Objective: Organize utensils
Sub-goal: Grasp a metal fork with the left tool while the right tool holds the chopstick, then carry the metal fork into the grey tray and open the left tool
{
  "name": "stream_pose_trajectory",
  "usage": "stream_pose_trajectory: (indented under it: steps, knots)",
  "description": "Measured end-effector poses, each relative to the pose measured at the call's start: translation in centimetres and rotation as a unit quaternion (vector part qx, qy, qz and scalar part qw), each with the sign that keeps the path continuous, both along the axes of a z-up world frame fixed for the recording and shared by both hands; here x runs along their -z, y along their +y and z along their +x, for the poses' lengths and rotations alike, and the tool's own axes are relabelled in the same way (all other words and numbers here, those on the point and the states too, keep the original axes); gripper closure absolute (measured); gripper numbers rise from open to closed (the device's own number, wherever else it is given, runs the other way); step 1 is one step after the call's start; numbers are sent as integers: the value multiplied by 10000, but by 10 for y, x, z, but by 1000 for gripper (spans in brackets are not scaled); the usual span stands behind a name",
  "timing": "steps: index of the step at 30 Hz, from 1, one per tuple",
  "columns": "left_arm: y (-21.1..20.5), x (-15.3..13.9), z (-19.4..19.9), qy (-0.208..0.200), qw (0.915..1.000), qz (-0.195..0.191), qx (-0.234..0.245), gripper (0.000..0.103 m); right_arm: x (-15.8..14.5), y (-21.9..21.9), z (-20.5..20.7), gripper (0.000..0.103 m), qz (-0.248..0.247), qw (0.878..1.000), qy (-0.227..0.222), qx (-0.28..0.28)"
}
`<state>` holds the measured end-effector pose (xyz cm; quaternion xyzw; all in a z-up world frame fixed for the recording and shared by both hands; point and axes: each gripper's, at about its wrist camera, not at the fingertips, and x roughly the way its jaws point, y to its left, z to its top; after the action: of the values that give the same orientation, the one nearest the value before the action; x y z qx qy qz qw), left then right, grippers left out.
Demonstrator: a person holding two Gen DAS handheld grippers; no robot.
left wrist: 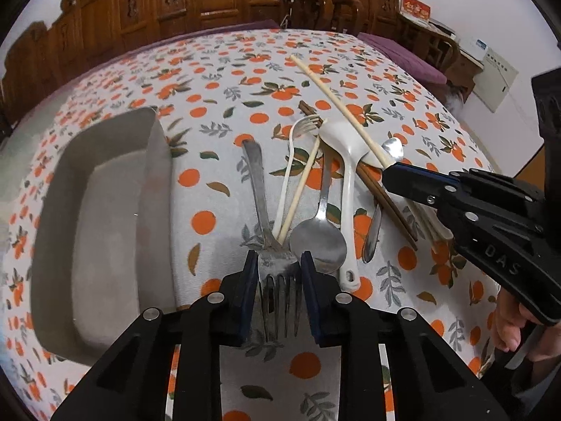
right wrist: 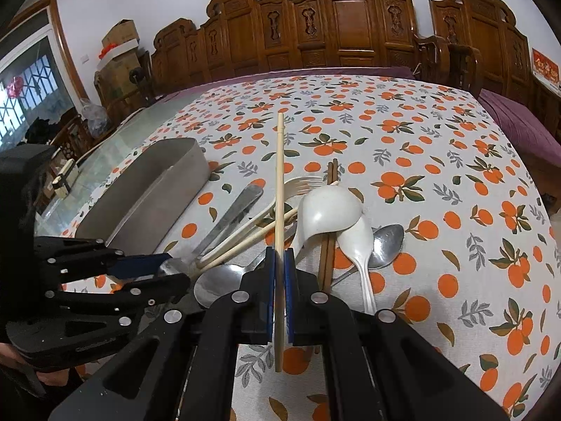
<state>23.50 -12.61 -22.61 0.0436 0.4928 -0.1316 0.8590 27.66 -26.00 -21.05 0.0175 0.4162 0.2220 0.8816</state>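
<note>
A pile of utensils lies on the orange-print tablecloth. My left gripper is shut on the head of a metal fork, its handle pointing away. My right gripper is shut on a pale wooden chopstick that points away over the pile; it also shows in the left wrist view. In the pile are a white ladle, a white plastic spoon, metal spoons, a white plastic fork, another pale chopstick and brown chopsticks.
A grey rectangular metal tray stands left of the pile; it also shows in the right wrist view. Carved wooden chairs line the far side of the table. A purple cushion lies to the right.
</note>
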Motion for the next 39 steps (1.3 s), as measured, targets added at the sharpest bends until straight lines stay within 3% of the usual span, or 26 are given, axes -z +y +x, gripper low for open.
stream_pose_trajectory:
  steps: [1,3,4,15,26,39]
  knots:
    - [-1,-2,-3,-74,10000,41,47,80,0,1,0,97,-12,10000,-2,-7]
    - [-3,-3,-5,-116,9998,137,128,99,1,2,0,97,-47,10000,0,-14]
    - [-4,-4,-6,-137,9997,187,117,100,1,3,-1,97,-61,10000,-4,-15]
    - [4,-10,-6,-135,9999,-11,107,101,1,3,0,97,-24,10000,2,-23]
    - [26,-45,-17,-521,9984,-187,75,101,-15,12,-8,97,297,9995,-108,-62]
    - [78,-76,-17,-810,9963,-271,13,101,-35,43,-19,97,182,9996,-206,-9]
